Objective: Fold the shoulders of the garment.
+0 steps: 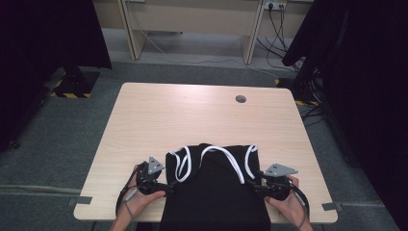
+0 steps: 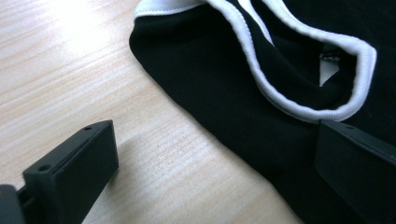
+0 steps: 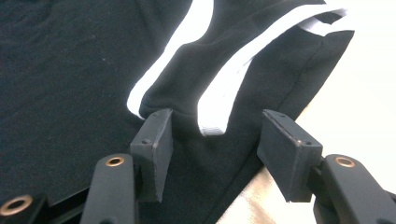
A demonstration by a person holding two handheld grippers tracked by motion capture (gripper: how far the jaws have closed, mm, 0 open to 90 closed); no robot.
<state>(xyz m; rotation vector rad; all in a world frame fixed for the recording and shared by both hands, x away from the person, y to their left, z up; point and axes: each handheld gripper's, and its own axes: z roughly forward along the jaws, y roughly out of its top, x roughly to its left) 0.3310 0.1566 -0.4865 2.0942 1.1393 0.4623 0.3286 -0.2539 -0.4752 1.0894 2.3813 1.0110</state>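
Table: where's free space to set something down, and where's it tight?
Free: the far half of the table, from the black garment out to the cable hole; narrower strips outside each hand. Crowded: the near edge, where left tongs and right tongs flank the garment.

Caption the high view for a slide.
Two handheld grippers, left and right, flank a black white-trimmed garment on a light wooden table.

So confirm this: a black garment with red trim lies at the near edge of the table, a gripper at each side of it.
Wrong on one point: the trim is white, not red, as the high view shows. The rest stands: the black garment lies at the near edge of the table, with the left gripper and right gripper at its sides.
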